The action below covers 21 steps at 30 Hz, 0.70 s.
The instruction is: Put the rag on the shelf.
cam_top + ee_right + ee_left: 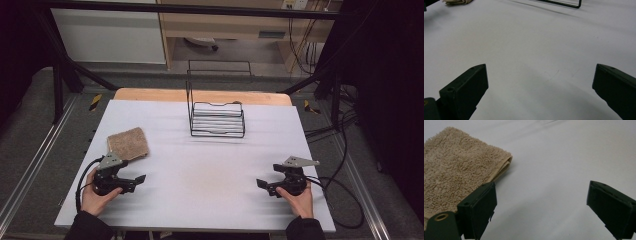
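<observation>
— Towel (128, 143), folded and tan, lies flat on the white table (210, 175), well to the left of the wire rack (217, 119) and nearer the person than it. How is the left gripper (136, 181) placed?

— Just beside the towel's near edge, jaws wide apart and holding nothing. In the left gripper view one jaw stands over the towel's (456, 167) border while the other is over bare table.

— And the right gripper (264, 185)?

— Well right of the towel, also spread and empty, resting low on the table.

— Best way to take the towel?

— I'd slide one jaw under the folded edge (505, 167), so both layers are caught together, then close firmly before lifting toward the rack.
</observation>
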Each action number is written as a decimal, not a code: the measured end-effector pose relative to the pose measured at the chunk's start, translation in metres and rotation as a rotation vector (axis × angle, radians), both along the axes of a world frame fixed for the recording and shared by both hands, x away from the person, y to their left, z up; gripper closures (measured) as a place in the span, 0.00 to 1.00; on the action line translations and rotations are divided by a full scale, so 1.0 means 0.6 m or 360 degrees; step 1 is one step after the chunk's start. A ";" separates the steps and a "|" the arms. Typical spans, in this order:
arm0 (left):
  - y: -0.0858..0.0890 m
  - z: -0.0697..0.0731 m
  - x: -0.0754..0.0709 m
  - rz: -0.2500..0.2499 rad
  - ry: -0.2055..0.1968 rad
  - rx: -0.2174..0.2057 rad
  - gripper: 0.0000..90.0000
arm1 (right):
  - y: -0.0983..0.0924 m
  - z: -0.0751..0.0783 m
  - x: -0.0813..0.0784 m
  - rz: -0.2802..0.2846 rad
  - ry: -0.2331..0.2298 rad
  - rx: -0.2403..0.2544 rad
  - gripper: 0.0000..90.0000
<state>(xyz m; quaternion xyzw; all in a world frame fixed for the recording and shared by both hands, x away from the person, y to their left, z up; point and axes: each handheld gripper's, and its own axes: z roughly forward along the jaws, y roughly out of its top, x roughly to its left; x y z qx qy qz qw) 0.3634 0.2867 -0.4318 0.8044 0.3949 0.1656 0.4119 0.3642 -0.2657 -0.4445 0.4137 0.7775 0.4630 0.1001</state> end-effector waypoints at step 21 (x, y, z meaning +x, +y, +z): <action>-0.013 0.006 0.005 -0.0009 -0.0003 0.0030 0.11 | 0.002 -0.001 -0.001 -0.0004 0.0008 -0.0016 0.01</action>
